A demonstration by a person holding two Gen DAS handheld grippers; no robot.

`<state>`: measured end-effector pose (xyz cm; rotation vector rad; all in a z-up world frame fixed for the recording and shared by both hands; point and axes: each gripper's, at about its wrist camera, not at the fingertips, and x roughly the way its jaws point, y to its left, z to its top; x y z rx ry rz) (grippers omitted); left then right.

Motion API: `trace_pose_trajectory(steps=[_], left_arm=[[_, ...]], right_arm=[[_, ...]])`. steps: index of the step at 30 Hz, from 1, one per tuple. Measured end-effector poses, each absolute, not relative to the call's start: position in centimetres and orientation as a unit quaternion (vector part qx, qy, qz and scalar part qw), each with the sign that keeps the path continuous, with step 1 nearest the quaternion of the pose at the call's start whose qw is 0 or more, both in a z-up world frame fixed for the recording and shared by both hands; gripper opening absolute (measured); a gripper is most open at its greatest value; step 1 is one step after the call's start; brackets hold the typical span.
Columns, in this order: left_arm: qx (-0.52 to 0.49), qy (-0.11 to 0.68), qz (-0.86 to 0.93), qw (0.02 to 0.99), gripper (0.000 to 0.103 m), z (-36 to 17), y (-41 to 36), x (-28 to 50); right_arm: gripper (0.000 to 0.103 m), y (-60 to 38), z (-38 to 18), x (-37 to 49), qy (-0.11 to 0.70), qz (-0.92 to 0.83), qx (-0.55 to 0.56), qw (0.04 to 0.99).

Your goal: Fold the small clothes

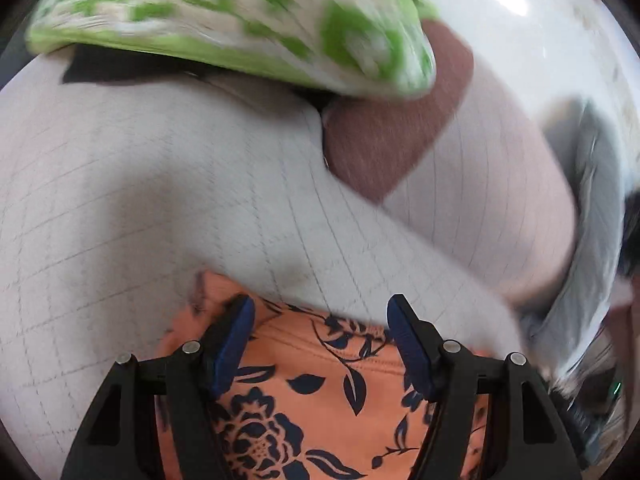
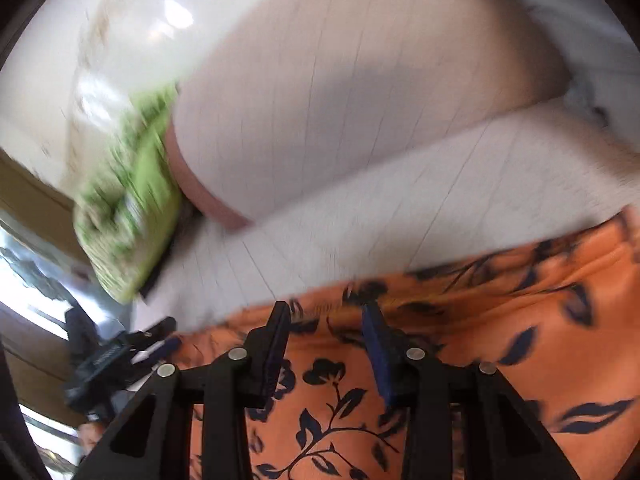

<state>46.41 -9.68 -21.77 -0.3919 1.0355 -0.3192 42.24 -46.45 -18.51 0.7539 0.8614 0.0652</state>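
An orange garment with a dark blue flower print [image 1: 320, 392] [image 2: 480, 340] lies spread on a white cover with thin grid lines [image 1: 160, 180] [image 2: 360, 240]. My left gripper [image 1: 320, 312] hovers over the garment's far edge. Its blue-padded fingers [image 1: 236, 340] stand wide apart and nothing is pressed between them. My right gripper [image 2: 326, 314] is also over the garment near its edge. Its jaws are narrower, with a clear gap and flat cloth showing through it. The left gripper [image 2: 172, 334] appears blurred at the lower left of the right wrist view.
A green and white patterned cushion [image 1: 240, 20] [image 2: 128, 208] lies at the far end of the cover, with a brown cushion [image 1: 392, 136] [image 2: 208, 200] beside it. A blurred grey shape [image 1: 592, 240] crosses the right side. Both views are motion-blurred.
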Motion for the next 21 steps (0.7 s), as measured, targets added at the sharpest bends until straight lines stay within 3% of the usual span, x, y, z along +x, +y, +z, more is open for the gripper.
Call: trace_pose_trajectory(steps=[3, 9, 16, 21], left_arm=[[-0.149, 0.510, -0.172, 0.829, 0.070, -21.8, -8.4, 43.9], [-0.061, 0.521, -0.159, 0.836, 0.070, -23.5, -5.9, 37.2], [0.027, 0.515, -0.112, 0.849, 0.072, -25.2, -4.4, 33.0], [-0.027, 0.504, -0.104, 0.857, 0.072, -22.8, -1.5, 30.7]], right_arm=[[0.041, -48.1, -17.4, 38.3, 0.390, 0.041, 0.351, 0.850], [0.041, -47.2, -17.7, 31.8, 0.430, 0.062, 0.304, 0.848], [0.041, -46.4, -21.4, 25.5, 0.488, 0.021, 0.265, 0.832], [0.044, -47.8, -20.1, 21.6, 0.488, 0.027, 0.296, 0.821]])
